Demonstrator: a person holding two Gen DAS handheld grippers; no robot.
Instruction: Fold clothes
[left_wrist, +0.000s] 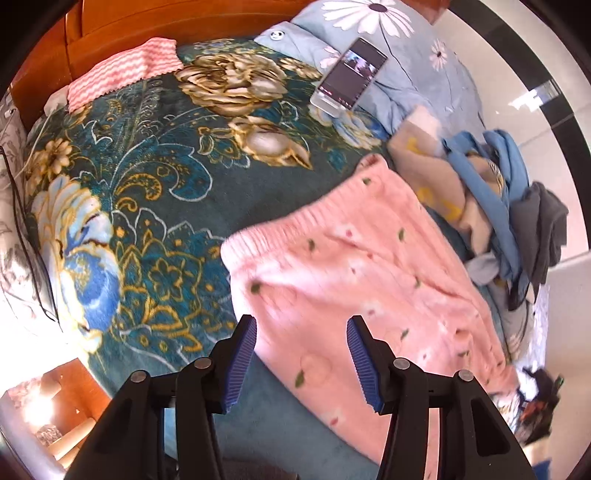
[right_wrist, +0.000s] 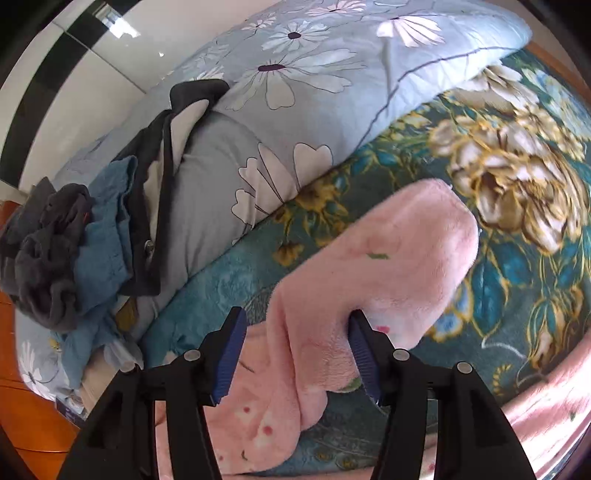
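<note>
Left wrist view: teal floral blanket (left_wrist: 140, 206) covers the bed. Pink fleece garment (left_wrist: 362, 266) lies on the blanket, beside the clothes heap (left_wrist: 509, 206). Left tongs (left_wrist: 301, 360) hang parted above it, gripping nothing. Right tongs (right_wrist: 295, 354) parted, a garment fold between them, unclamped.

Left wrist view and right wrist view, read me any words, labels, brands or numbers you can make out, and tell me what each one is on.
No text can be read in either view.
Phone on the pale blue daisy bedding: its screen is lit, but whatever is on it is too small and blurred to read.
Pink fleece garment: only small printed leaves and flowers, no lettering.
Teal floral blanket: pattern only, no words.
</note>
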